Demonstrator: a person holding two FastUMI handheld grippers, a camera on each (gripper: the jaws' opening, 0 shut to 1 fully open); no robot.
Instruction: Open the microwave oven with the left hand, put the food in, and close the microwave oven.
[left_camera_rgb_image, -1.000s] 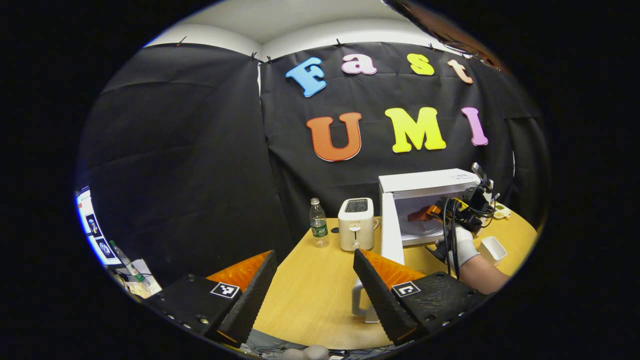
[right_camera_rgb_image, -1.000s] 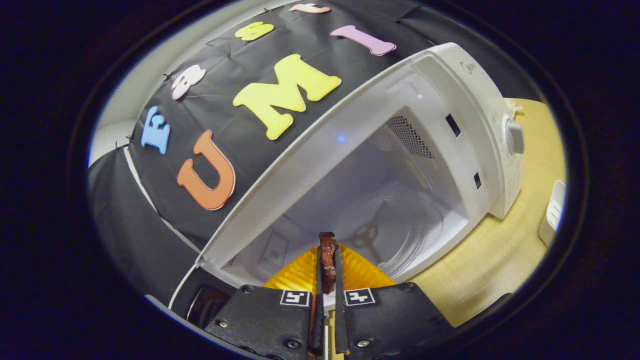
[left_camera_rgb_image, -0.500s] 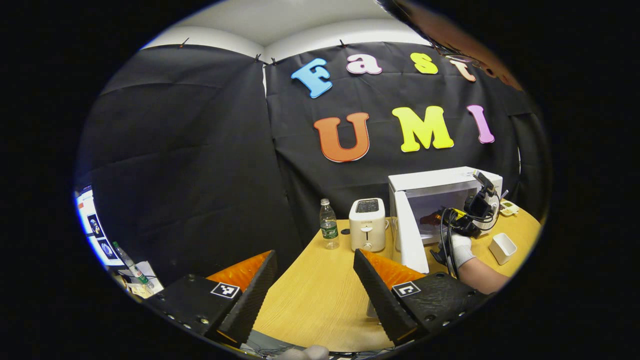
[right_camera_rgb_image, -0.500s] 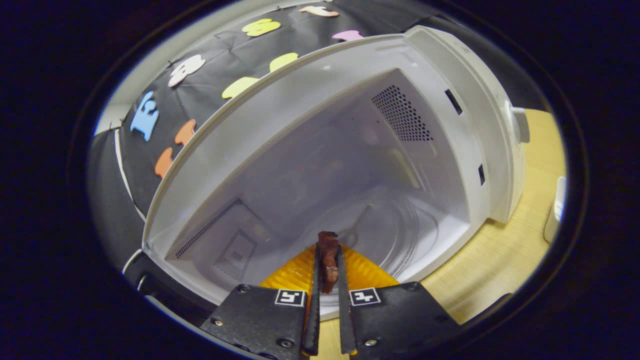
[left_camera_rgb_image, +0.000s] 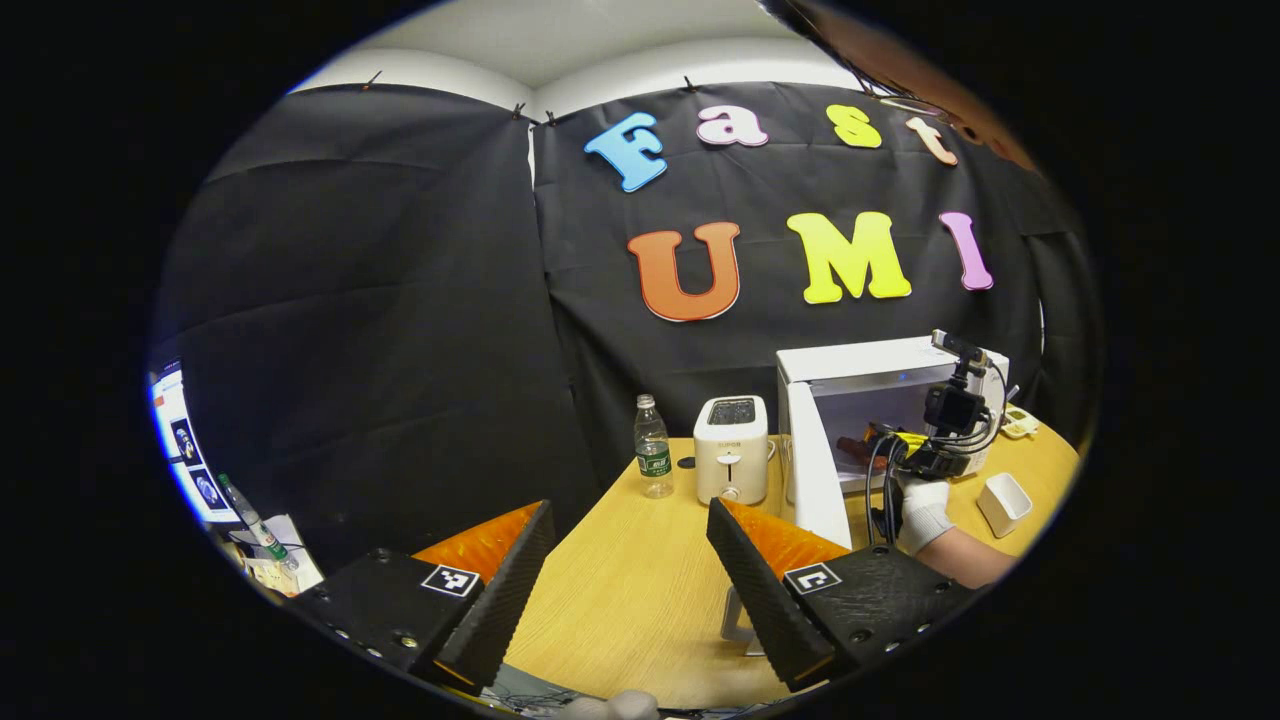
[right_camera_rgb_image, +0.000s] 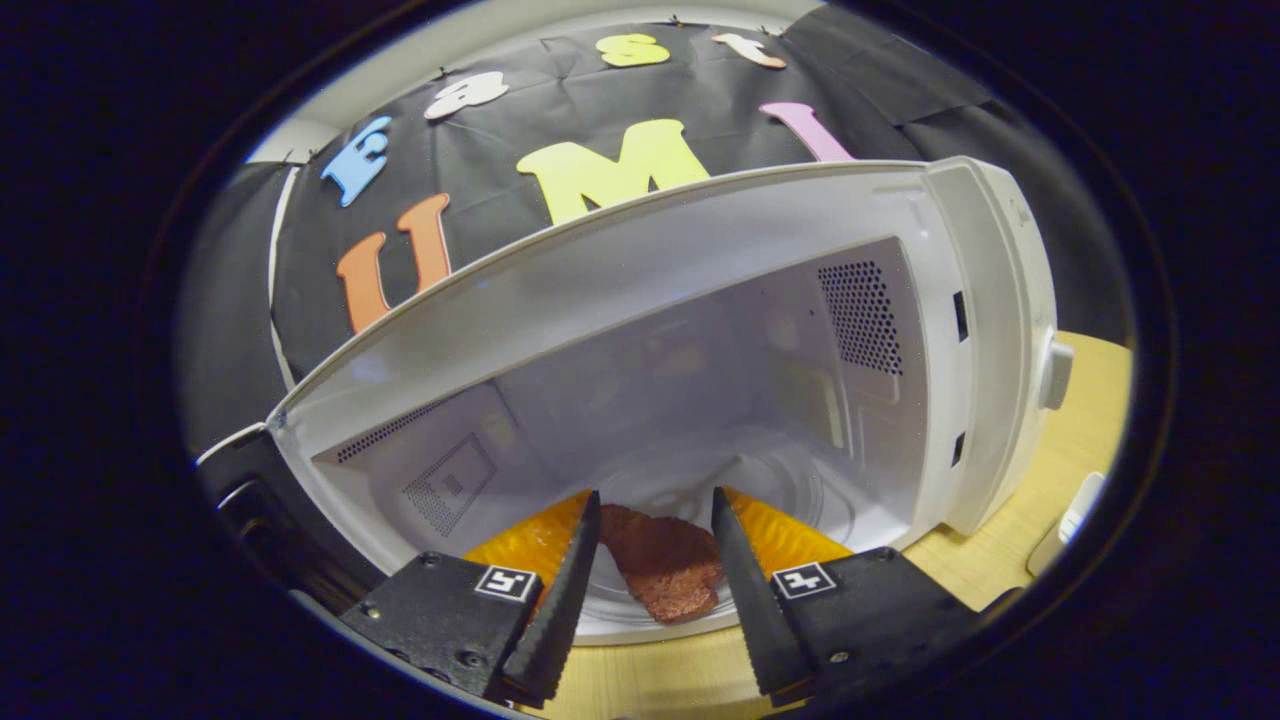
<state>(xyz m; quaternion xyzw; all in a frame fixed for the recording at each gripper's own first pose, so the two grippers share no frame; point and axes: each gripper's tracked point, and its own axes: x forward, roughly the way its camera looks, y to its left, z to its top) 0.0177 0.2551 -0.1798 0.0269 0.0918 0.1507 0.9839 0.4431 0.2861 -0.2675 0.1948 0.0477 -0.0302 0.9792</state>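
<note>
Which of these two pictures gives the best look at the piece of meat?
The right gripper view: the meat lies close up on the microwave's turntable, between the open right tool's fingers. In the left gripper view it is a small dark patch far off inside the microwave.

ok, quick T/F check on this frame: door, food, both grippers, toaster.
1. The microwave door is shut. False: it stands open, the cavity exposed.
2. The right gripper is open, the food lying flat between its fingers. True.
3. The left gripper clamps the door handle. False: it is open over the table, holding nothing.
4. A toaster stands between the water bottle and the microwave. True.
5. The food lies on the table. False: it is on the microwave's turntable.
</note>
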